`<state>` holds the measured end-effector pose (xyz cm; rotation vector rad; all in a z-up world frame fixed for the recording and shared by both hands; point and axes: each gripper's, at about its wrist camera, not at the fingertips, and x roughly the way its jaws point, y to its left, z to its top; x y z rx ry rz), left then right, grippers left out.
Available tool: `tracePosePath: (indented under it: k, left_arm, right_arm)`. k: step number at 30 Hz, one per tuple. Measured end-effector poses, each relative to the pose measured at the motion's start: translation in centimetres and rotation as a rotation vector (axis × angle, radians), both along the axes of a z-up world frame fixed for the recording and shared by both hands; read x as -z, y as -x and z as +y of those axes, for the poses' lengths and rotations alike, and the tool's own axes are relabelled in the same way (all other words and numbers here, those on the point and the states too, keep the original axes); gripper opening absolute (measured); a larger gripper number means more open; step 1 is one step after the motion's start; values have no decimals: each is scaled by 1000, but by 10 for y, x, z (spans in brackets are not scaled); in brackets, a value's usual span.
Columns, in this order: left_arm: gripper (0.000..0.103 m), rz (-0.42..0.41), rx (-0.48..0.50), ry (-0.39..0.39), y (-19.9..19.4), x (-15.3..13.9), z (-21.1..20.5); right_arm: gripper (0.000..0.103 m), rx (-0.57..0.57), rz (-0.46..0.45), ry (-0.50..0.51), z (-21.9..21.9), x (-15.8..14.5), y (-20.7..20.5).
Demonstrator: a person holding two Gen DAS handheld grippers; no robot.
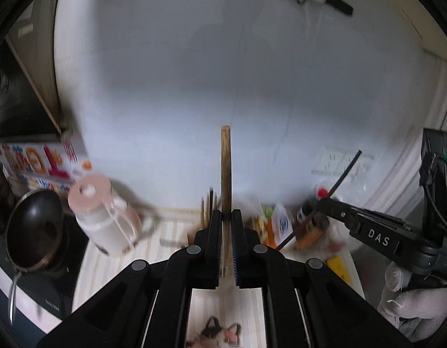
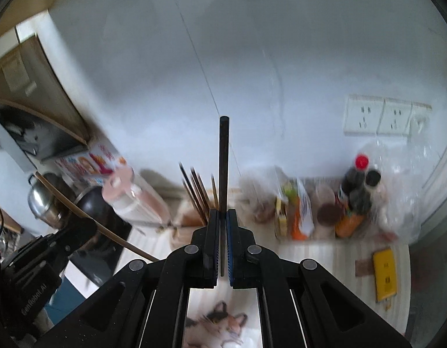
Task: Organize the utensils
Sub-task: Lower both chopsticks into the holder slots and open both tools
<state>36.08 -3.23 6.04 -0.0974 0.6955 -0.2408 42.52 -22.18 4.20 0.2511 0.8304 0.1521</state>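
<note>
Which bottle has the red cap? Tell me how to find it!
Look at the white wall with the sockets. Below them, jars and packets crowd the counter's back edge. The dark bottle stands near their right end, beside a black-capped one; only it has a bright red cap.

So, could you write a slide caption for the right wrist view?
Right gripper clamps one dark chopstick above the holder's chopsticks.

Wall: plain white wall, softly and evenly lit | Sockets: white wall sockets at right | Cabinet: wooden cabinet at upper left | Counter: pale striped countertop meeting the wall below
</note>
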Motion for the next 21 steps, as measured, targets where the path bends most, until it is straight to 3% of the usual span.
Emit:
tracePosePath:
  k: [7, 12, 21]
  left_arm:
    - [4, -7, -63, -45, -56, 2, 10]
    - [4, 70, -81, -60, -98, 38, 13]
    - [4, 205, -80, -39, -138, 96, 16]
  right_arm:
    - [5, 38, -59, -18, 3, -20, -49]
    - [5, 48, -27, -1, 15, 2, -88]
    - [5, 29, 72, 38, 31, 61, -138]
